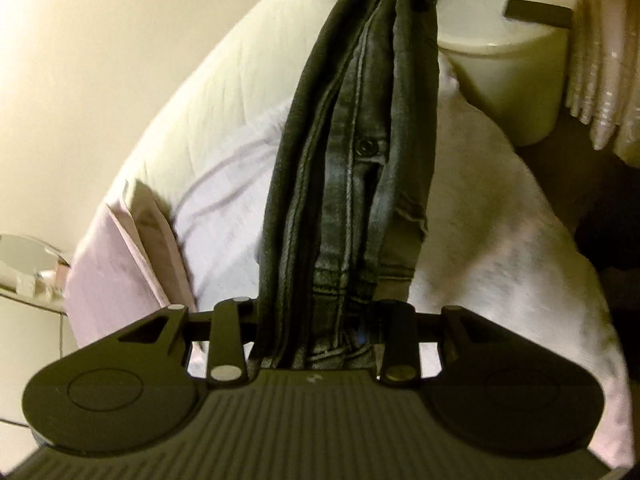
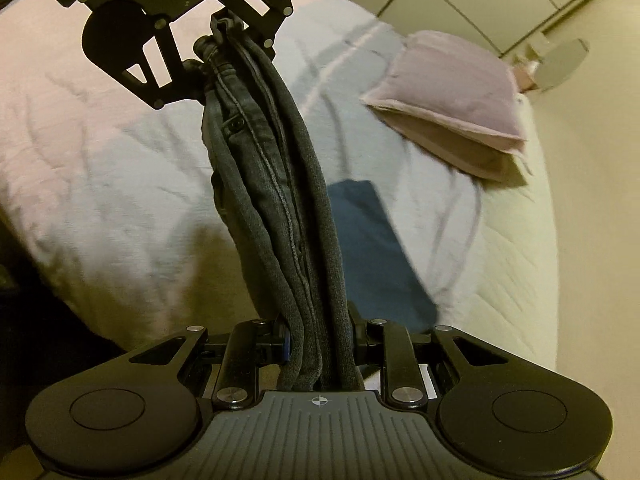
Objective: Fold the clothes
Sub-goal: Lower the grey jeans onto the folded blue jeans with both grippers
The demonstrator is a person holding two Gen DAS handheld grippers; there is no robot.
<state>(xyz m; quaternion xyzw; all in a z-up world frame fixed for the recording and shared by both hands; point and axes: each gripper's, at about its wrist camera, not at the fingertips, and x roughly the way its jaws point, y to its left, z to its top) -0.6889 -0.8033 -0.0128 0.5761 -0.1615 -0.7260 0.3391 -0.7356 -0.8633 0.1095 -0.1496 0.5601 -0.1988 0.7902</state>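
- Left gripper (image 1: 320, 344): jaws closed on one end of the jeans (image 1: 348, 168); the bunched denim fills the gap between them.
- Right gripper (image 2: 320, 356): jaws likewise closed on the other end of the jeans, the fabric pinched from both sides.
- Jeans: dark grey, gathered lengthwise into a thick band stretched taut between the two grippers, which face each other. Each wrist view shows the opposite gripper at the far end of the band, at the top of the frame. A seam runs along the band, and a button (image 1: 366, 146) sits about midway ahead of the left gripper.
- Bed (image 2: 100, 152): lies below the hanging band, covered with a pale, wrinkled sheet.
- Pillow (image 2: 452, 108): pink, ahead and to the right of the right gripper, resting on the bed near its edge.
- Blue cloth (image 2: 376, 248): flat on the sheet just to the right of the band, close ahead of the right gripper.
- White cabinet (image 1: 508, 64): beyond the bed, ahead and to the right of the left gripper.
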